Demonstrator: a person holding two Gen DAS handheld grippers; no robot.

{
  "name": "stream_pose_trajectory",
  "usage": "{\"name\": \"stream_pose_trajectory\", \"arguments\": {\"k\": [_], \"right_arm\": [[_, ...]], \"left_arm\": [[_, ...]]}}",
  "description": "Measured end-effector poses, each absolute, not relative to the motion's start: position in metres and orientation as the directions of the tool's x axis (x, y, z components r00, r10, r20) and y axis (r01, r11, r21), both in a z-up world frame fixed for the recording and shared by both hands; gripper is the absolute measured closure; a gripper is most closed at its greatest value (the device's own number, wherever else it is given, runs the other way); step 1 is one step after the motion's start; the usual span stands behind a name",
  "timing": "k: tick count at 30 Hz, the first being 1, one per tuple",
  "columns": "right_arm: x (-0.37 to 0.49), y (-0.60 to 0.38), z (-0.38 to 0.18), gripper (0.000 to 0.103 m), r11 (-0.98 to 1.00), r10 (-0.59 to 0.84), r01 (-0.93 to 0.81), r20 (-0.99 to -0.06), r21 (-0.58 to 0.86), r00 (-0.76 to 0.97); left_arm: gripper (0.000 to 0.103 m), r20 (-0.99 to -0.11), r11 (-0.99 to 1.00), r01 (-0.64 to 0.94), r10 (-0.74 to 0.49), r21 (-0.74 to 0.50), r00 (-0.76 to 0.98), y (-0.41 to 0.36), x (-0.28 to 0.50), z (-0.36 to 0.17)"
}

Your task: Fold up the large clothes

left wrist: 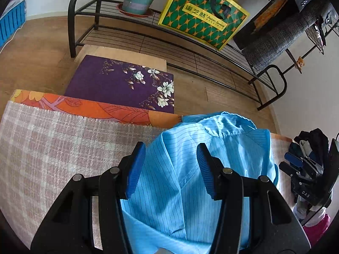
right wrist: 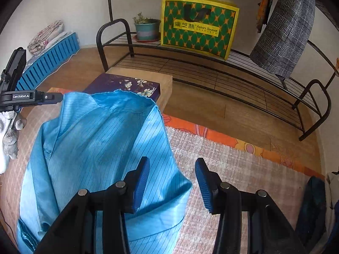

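Sky-blue pinstriped garment [left wrist: 190, 169] lies rumpled on the checked blanket [left wrist: 53, 144], filling the gap of the left gripper [left wrist: 171, 165], whose jaws stand spread. Over to the right wrist: right gripper [right wrist: 172, 176] gapes too, garment [right wrist: 101, 144] at nine o'clock, overlapping its left finger.

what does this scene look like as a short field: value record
garment: light blue pinstriped coat, partly folded, lying on the pink checked blanket
left gripper: fingers open, above the coat, gripping nothing
right gripper: fingers open, over the coat's right edge
behind the bed: purple floral box on the wooden floor
black metal rack: holds a potted plant and a green and yellow bag
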State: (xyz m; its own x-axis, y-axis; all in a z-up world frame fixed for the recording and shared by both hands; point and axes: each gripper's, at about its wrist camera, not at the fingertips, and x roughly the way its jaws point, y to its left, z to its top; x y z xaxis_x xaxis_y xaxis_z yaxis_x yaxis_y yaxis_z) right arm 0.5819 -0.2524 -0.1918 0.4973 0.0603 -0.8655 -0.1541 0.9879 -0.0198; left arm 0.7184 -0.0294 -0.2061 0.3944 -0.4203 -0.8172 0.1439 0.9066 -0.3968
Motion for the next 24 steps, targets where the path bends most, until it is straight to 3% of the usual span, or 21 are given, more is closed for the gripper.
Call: {"name": "stream_pose_trajectory", "arguments": {"k": [1,7,8,9,10,11,15,17,24], "right_arm": [[0.588,-0.253,-0.196,0.050,0.988,0.073,-0.153,-0.868,-0.004,0.490],[0.620,-0.258,-0.214,0.049,0.980,0.194,-0.136,-0.872,0.148,0.449],[0.624,-0.258,-0.218,0.049,0.978,0.204,-0.130,-0.875,0.163,0.439],[0.628,-0.256,-0.221,0.049,0.977,0.210,-0.129,-0.877,0.170,0.432],[0.631,-0.254,-0.224,0.053,0.976,0.214,-0.130,-0.879,0.174,0.425],[0.633,-0.252,-0.226,0.065,0.973,0.228,-0.136,-0.880,0.188,0.418],[0.634,-0.242,-0.226,0.097,0.960,0.275,-0.163,-0.866,0.226,0.418],[0.629,-0.237,-0.219,0.102,0.964,0.258,-0.180,-0.858,0.196,0.444],[0.587,-0.234,-0.167,0.103,0.964,0.263,-0.184,-0.790,0.191,0.554]], "left_arm": [[0.052,-0.819,0.906,0.141,-0.422,-0.400,0.388,-0.030,0.722,-0.211],[0.052,-0.827,0.904,0.170,-0.427,-0.391,0.366,-0.042,0.736,-0.223],[0.055,-0.830,0.908,0.178,-0.418,-0.378,0.369,-0.044,0.737,-0.222],[0.068,-0.834,0.911,0.190,-0.411,-0.366,0.368,-0.048,0.738,-0.222],[0.076,-0.840,0.914,0.201,-0.403,-0.352,0.363,-0.051,0.739,-0.222],[0.090,-0.843,0.915,0.212,-0.400,-0.343,0.359,-0.055,0.739,-0.222],[0.098,-0.833,0.911,0.262,-0.402,-0.319,0.381,-0.065,0.732,-0.214],[0.100,-0.823,0.908,0.274,-0.407,-0.317,0.396,-0.066,0.726,-0.208],[0.102,-0.772,0.893,0.313,-0.441,-0.324,0.457,-0.058,0.683,-0.166]]}}
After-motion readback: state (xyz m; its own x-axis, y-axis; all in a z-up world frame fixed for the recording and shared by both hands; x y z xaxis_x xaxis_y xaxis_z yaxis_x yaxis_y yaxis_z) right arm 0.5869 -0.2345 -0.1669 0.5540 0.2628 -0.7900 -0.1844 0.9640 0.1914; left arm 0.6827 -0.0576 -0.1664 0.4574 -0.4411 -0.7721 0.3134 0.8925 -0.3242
